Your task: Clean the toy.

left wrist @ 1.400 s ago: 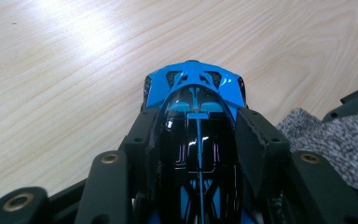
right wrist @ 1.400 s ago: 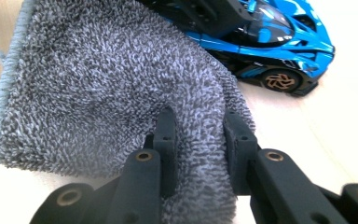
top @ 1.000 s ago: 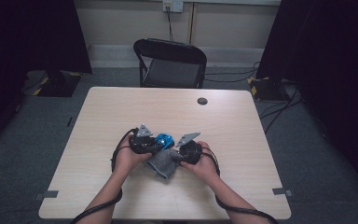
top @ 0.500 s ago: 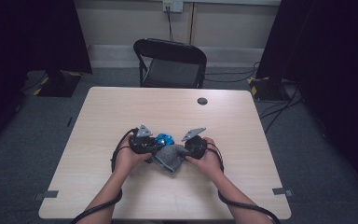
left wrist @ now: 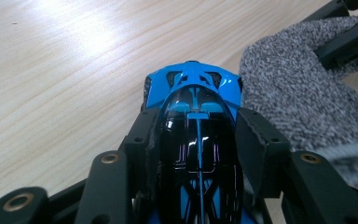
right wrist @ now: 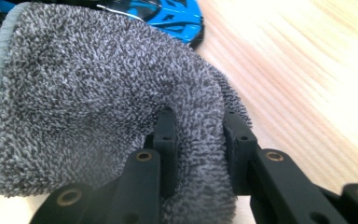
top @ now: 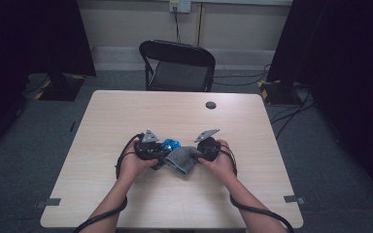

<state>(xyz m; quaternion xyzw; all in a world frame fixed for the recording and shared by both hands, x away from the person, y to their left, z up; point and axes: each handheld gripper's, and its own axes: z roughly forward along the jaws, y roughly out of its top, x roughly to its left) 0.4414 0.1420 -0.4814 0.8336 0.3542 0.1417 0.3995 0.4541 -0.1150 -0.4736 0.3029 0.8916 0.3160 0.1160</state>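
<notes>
My left claw (left wrist: 196, 154) clamps the hard, glossy blue toy car (left wrist: 193, 93) by its slippery flanks just above the surface (left wrist: 60, 70), while my right claw (right wrist: 198, 140) pinches the soft, light grey cloth (right wrist: 88, 93) beside it.

Light wooden table (top: 126, 204), black folding chair (top: 177, 65) behind, grey carpet (top: 24, 160), beige wall (top: 126, 22)

Toy car (left wrist: 193, 107) glossy blue with black canopy and thin blue stripes, cloth (right wrist: 93, 98) speckled grey with pale grey edging, claws black, tabletop (top: 126, 116) light wood grain.
</notes>
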